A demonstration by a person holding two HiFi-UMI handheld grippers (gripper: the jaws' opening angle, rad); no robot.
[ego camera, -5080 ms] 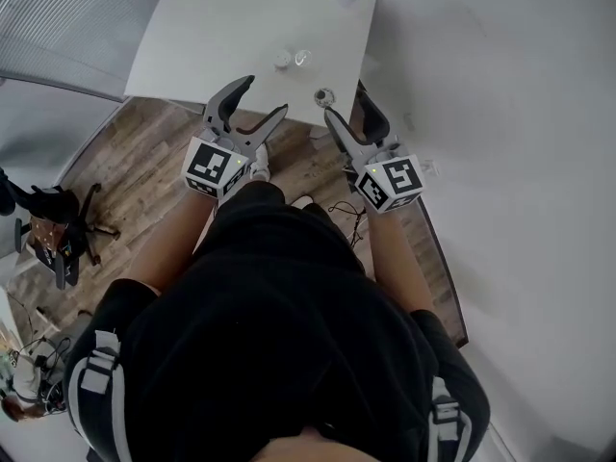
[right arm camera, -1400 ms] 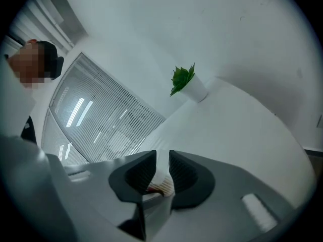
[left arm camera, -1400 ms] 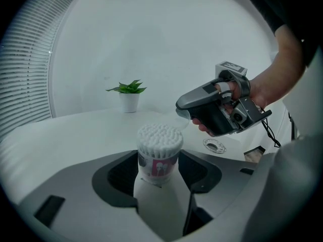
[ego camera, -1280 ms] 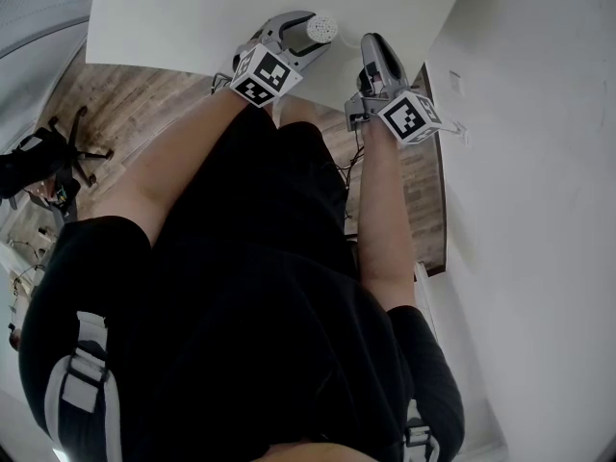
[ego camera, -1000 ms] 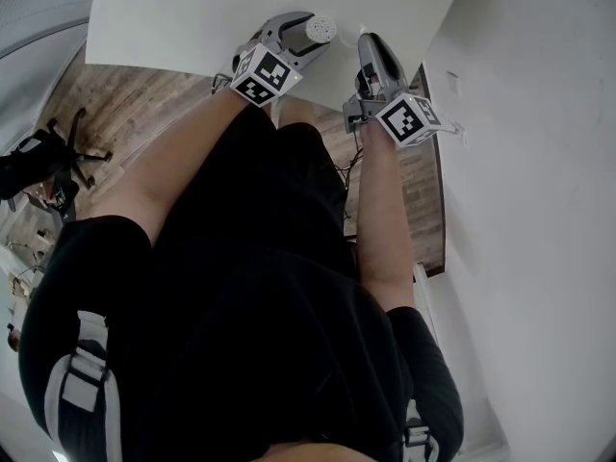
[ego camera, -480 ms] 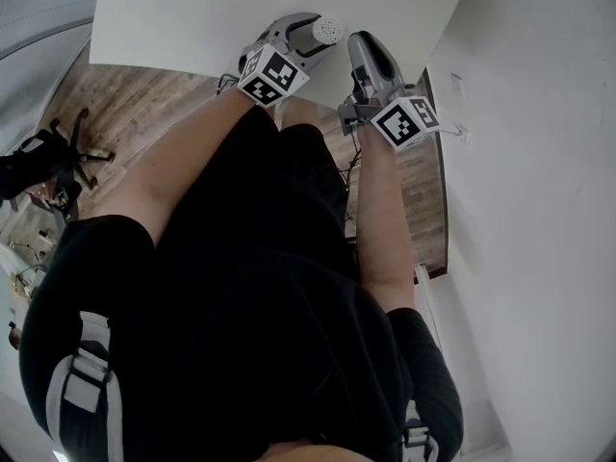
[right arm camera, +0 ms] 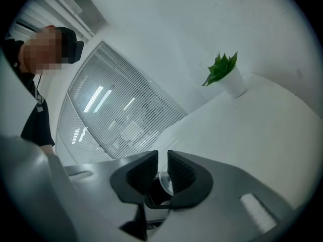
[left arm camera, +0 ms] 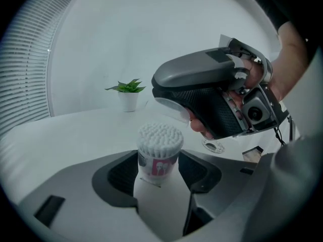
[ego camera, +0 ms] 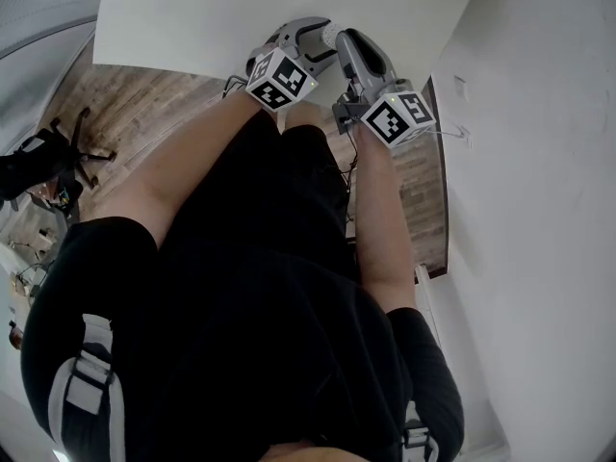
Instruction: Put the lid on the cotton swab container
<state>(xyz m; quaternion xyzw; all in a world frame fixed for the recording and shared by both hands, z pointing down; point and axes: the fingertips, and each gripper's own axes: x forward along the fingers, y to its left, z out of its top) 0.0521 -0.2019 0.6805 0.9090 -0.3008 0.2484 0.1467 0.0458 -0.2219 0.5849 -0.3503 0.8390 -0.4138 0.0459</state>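
Note:
The cotton swab container [left arm camera: 159, 155], a small clear tub with a pink label and white swab heads bunched at its open top, stands upright between the pads of my left gripper [left arm camera: 159, 174], which is shut on it just above the white table [ego camera: 192, 17]. My right gripper [left arm camera: 162, 87] hovers close above it to the right, carrying the clear lid [left arm camera: 171, 111]. In the right gripper view the lid's thin rim [right arm camera: 164, 181] sits deep between the narrow jaws, which are closing on it. From the head view both grippers [ego camera: 313, 38] [ego camera: 351, 44] meet at the table's near edge.
A small potted plant [left arm camera: 128, 92] [right arm camera: 224, 74] stands at the table's far side. A small round clear object [left arm camera: 214, 146] lies on the table near the edge. Slatted blinds [right arm camera: 121, 110] line the wall. An office chair [ego camera: 38, 166] sits on the wood floor at left.
My right gripper has moved left until it is over the container held in my left gripper. Five seconds ago both grippers hung in front of the table.

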